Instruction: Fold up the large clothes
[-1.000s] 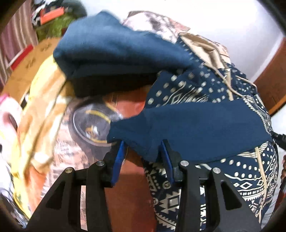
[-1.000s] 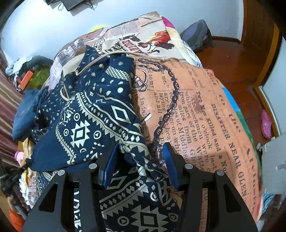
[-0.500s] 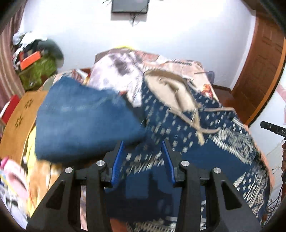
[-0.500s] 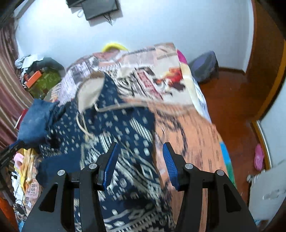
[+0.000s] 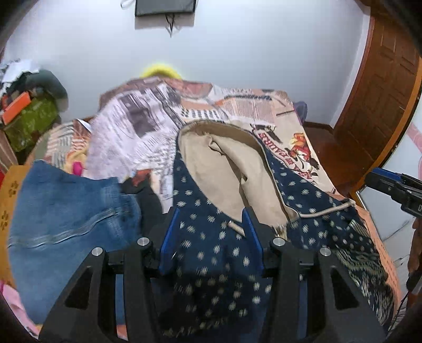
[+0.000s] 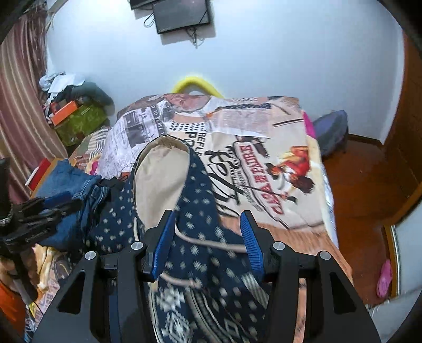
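Navy cloth with pale dots and white geometric bands, a hooded garment (image 6: 208, 266), lies spread along the bed (image 6: 277, 168), its beige-lined hood (image 5: 224, 168) open and pointing toward the far wall. A beige drawstring (image 6: 211, 244) trails across the dotted chest. The left tongs (image 5: 211, 232) hang over the garment just below the hood, their blue pads spread apart with dotted fabric showing between them; whether the pads touch the cloth cannot be told. The right tongs (image 6: 207, 237) are likewise spread wide above the chest and drawstring, gripping nothing. Each pair of tongs shows at the edge of the other's view.

Just beside the garment on its left sits a rumpled pile of blue jeans (image 5: 71, 216). The bed wears a newspaper-print cover (image 5: 147, 132) in cream, orange and grey. Beyond it, a yellow cushion (image 6: 196, 83) leans against the white wall, and a dark screen (image 6: 182, 14) hangs above. A wooden door (image 5: 379, 105) stands at right.
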